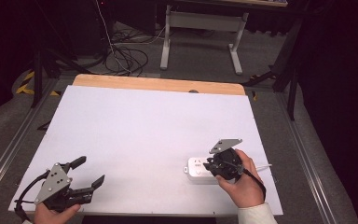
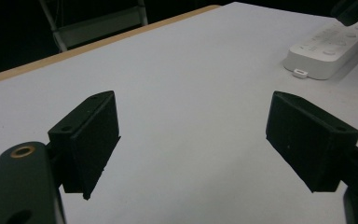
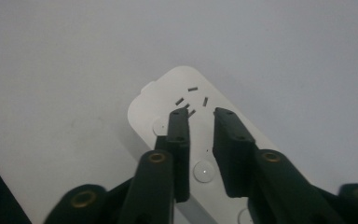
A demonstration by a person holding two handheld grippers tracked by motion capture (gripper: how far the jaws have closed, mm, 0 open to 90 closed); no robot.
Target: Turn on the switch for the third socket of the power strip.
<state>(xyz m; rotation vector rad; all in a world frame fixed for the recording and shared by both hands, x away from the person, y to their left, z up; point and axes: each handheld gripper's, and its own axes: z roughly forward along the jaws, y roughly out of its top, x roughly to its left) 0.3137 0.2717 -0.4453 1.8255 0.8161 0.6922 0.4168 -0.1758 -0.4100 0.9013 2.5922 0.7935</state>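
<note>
A white power strip [image 1: 195,169] lies flat near the table's front right; it also shows at the upper right of the left gripper view [image 2: 328,49]. My right gripper [image 1: 214,167] hangs just above the strip, pointing down at it. In the right gripper view its jaws [image 3: 201,112] stand a narrow gap apart with nothing between them, over the socket slots and round buttons of the strip [image 3: 163,100]. My left gripper [image 1: 92,171] rests low at the front left, jaws spread wide and empty [image 2: 191,105], aimed toward the strip.
The white table top [image 1: 144,121] has a wooden strip [image 1: 158,84] along its far edge. A thin white cable [image 1: 264,166] leads off the power strip to the right. Behind the table, a desk frame [image 1: 204,22] and loose cables [image 1: 126,58] are on the floor.
</note>
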